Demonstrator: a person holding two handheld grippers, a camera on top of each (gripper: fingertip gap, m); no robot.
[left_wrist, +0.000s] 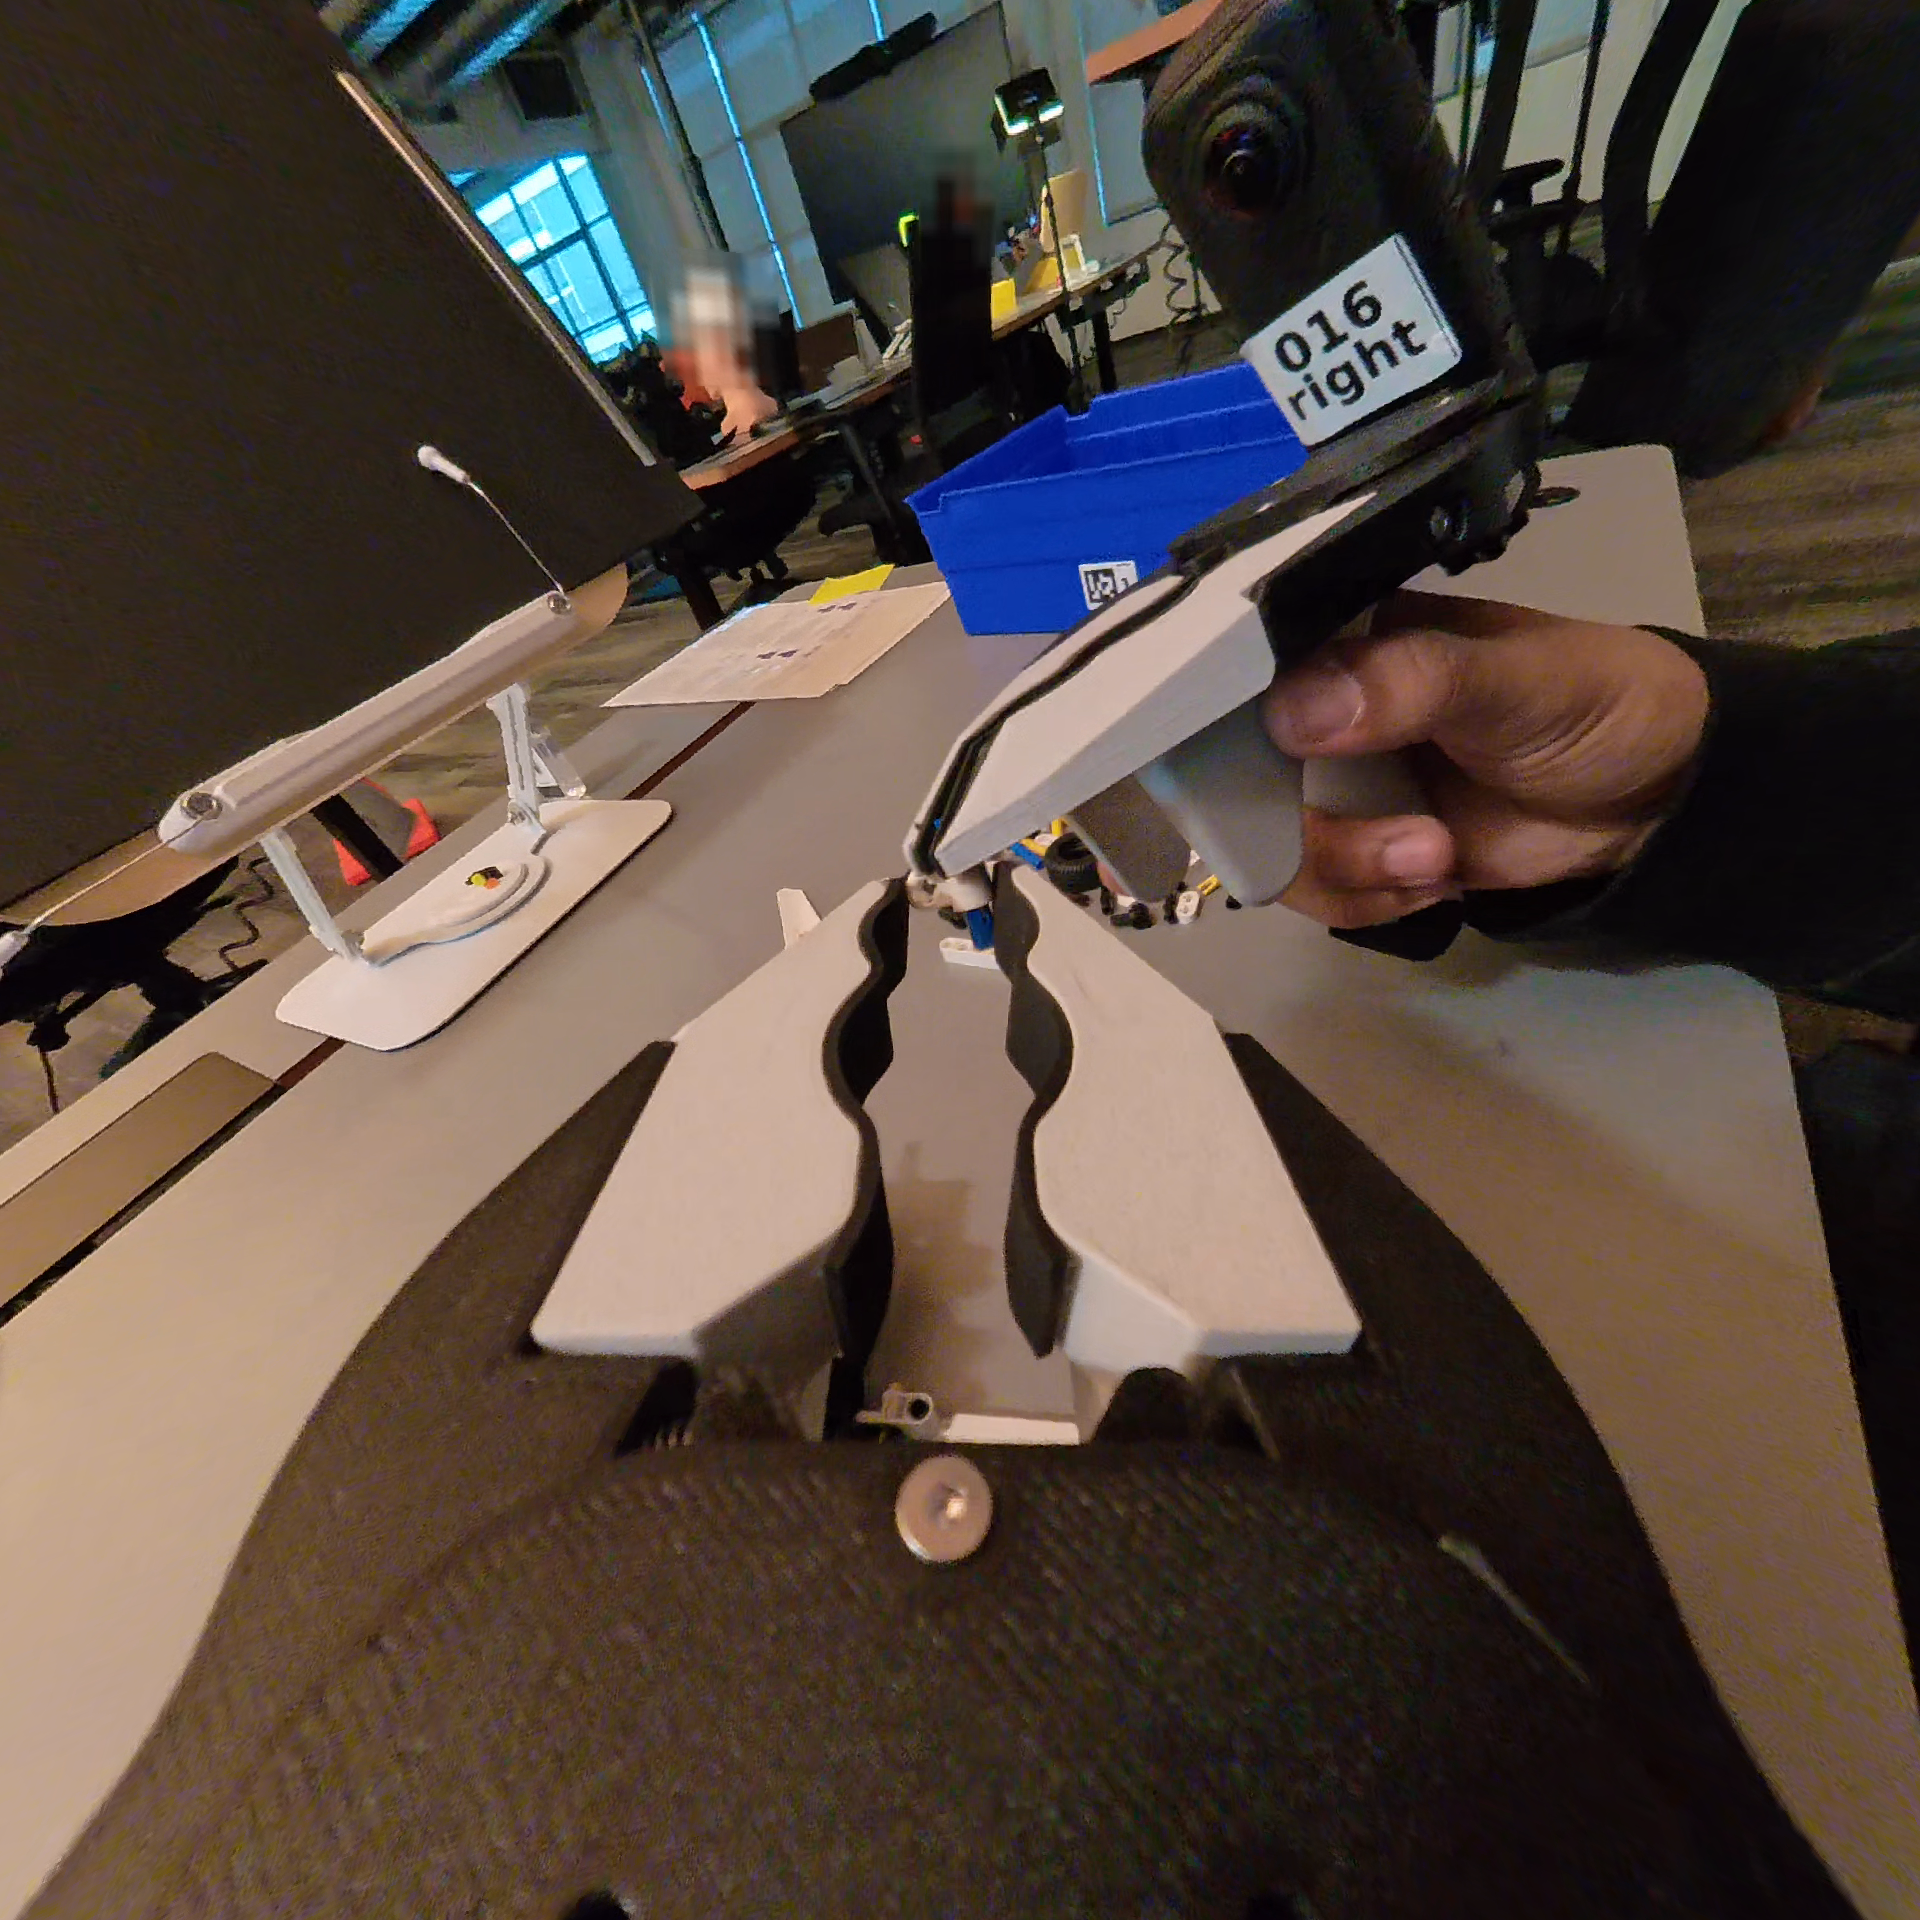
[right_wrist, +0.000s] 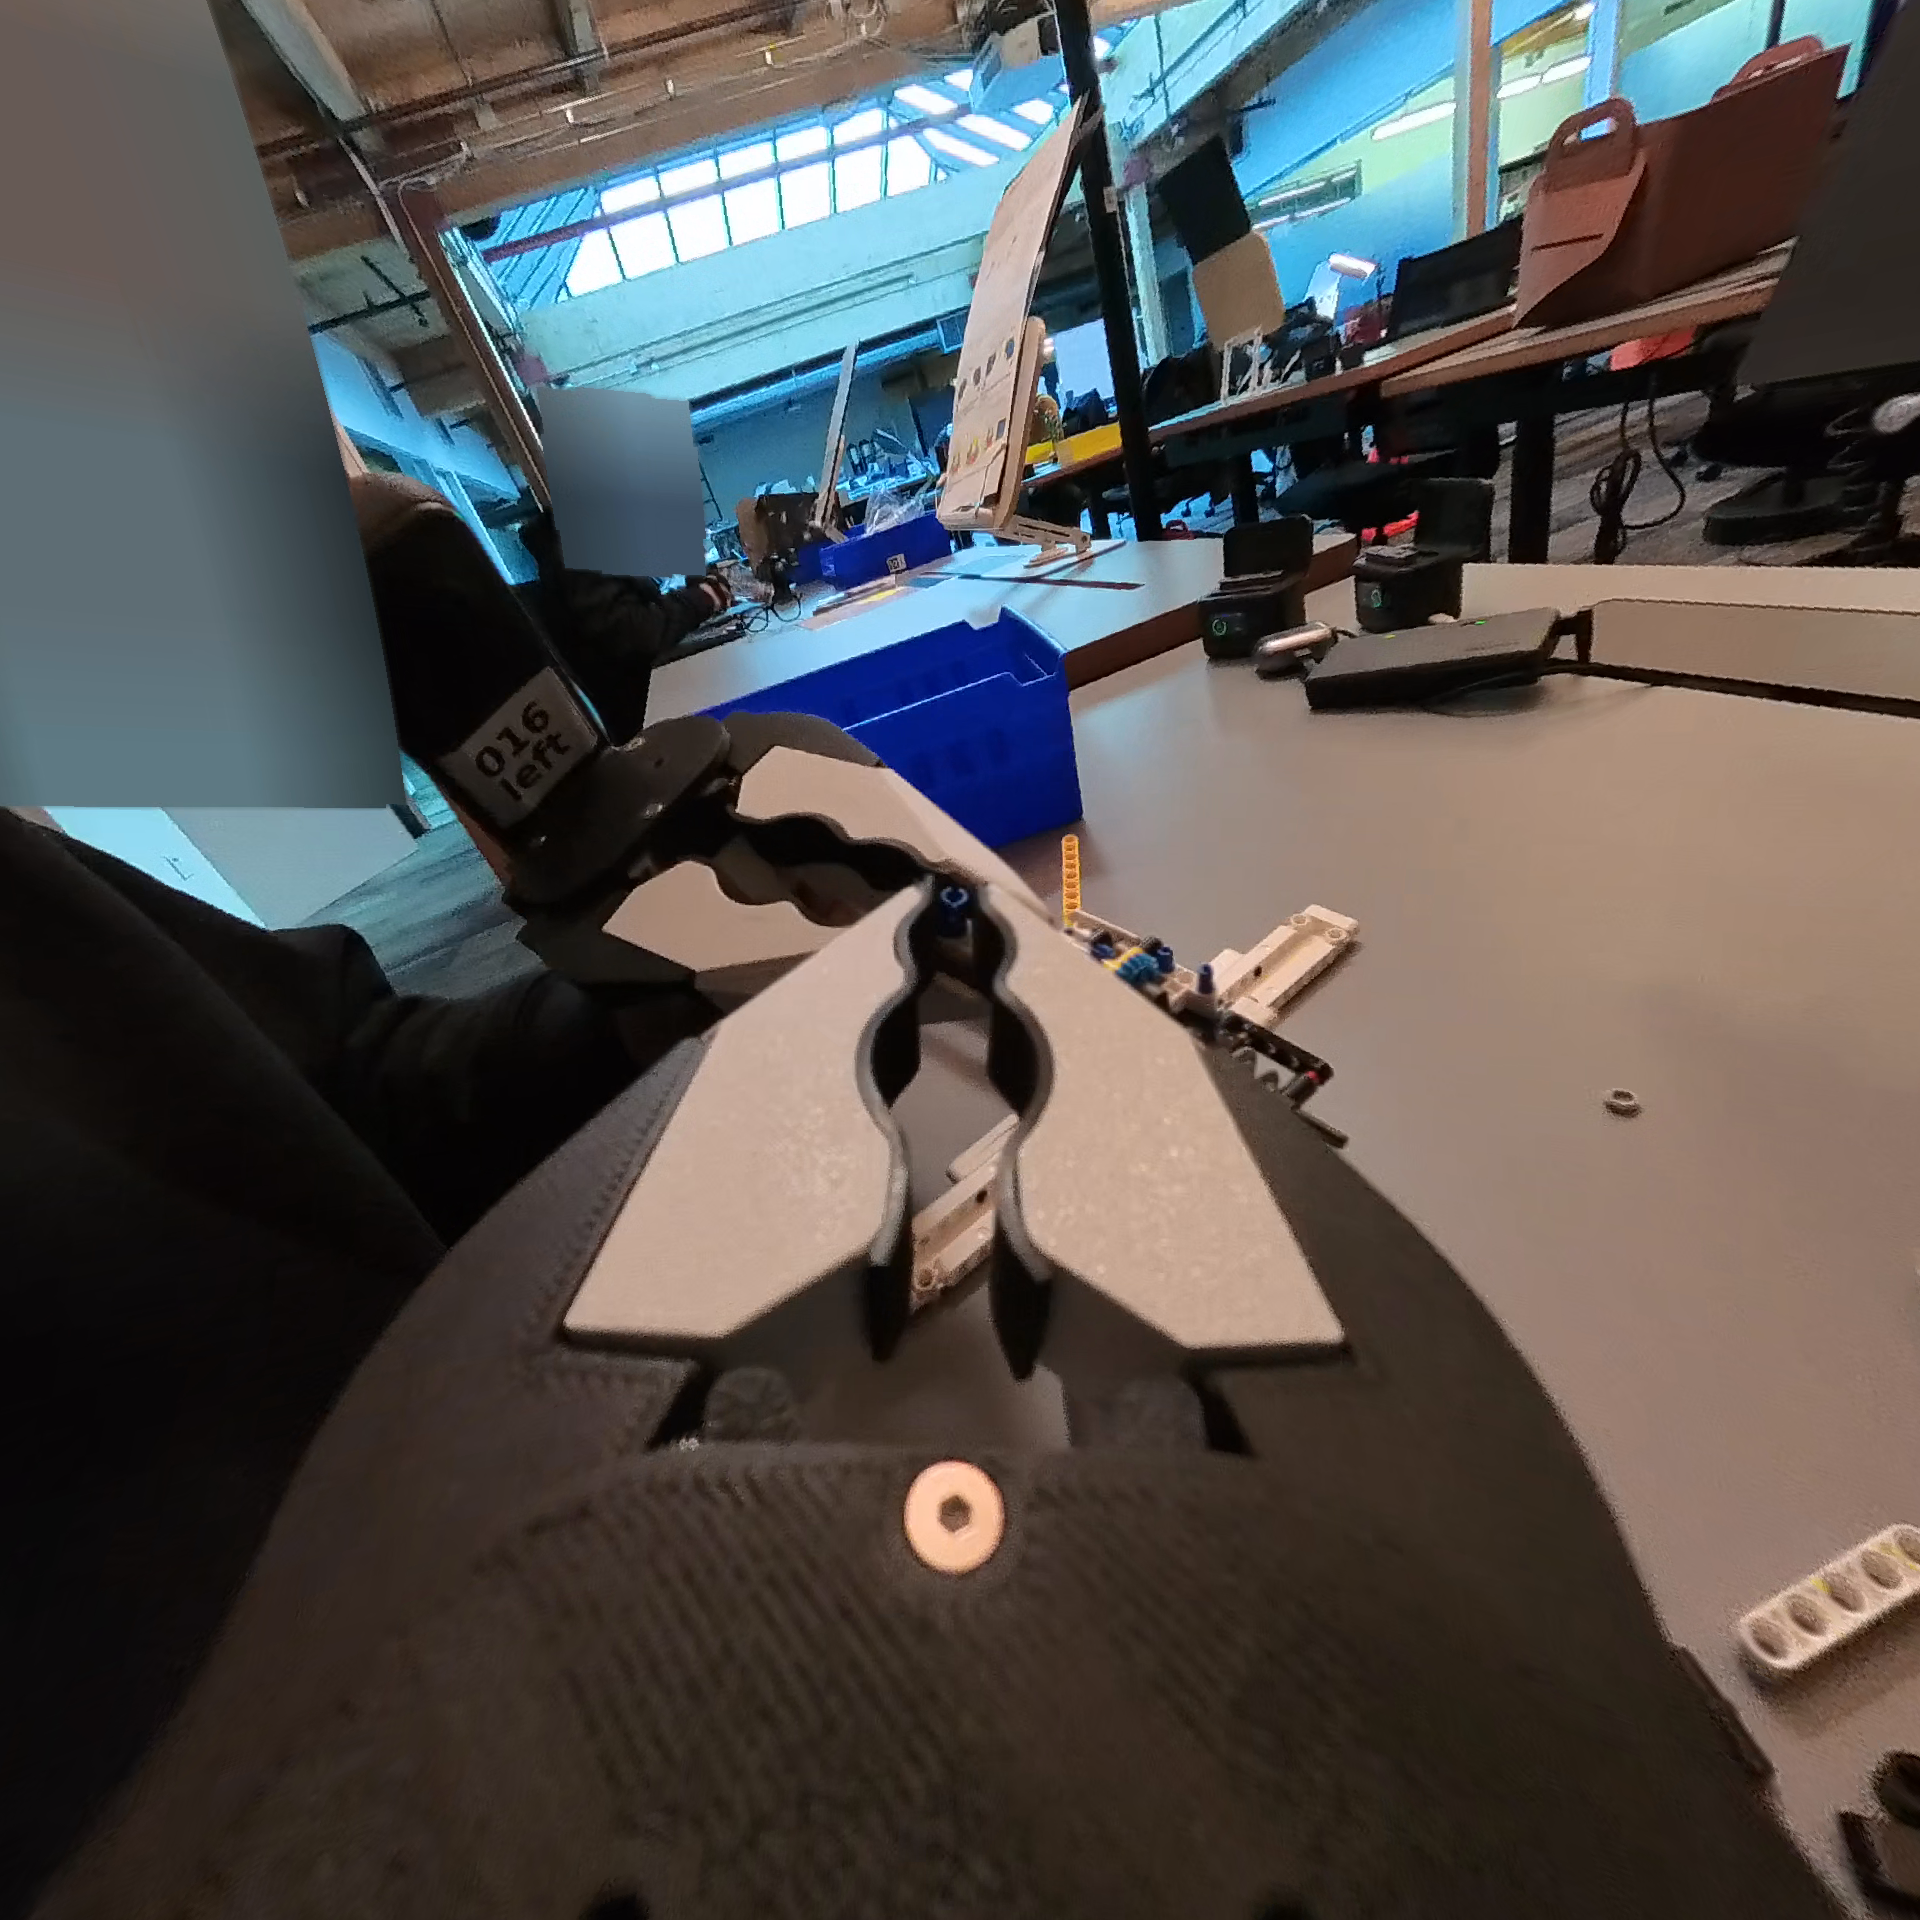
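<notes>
Blue and small, a plastic pin (right_wrist: 951, 909) sat upright between the fingertips of the right hand-held gripper (right_wrist: 953, 920), its open end facing the camera and its long axis running roughly along the fingers; the jaws stood nearly closed, both pads pressed on the pin. The left hand-held gripper (left_wrist: 948, 902) reached in from the opposite side, its jaws narrow, about a small white-and-blue cluster of parts (left_wrist: 961, 904) at its tips; whether its pads pressed on that cluster could not be told. The two sets of tips met just above the grey tabletop (right_wrist: 1558, 935). A hand (left_wrist: 1496, 758) in a dark sleeve gripped the right device's handle.

Just beside the tips lay a long white building-toy assembly (right_wrist: 1247, 977), flat on the tabletop, its long axis running from near the grippers away to the right, with blue and yellow pieces on it. A thin yellow beam (right_wrist: 1070, 878) stood upright at its near end. A blue bin (right_wrist: 966, 727) sat behind. A white holed beam (right_wrist: 1834, 1616) lay well apart at lower right, a small grey ring (right_wrist: 1619, 1101) alone on the tabletop. Loose parts, among them a black tyre (left_wrist: 1070, 862), lay under the right device.
</notes>
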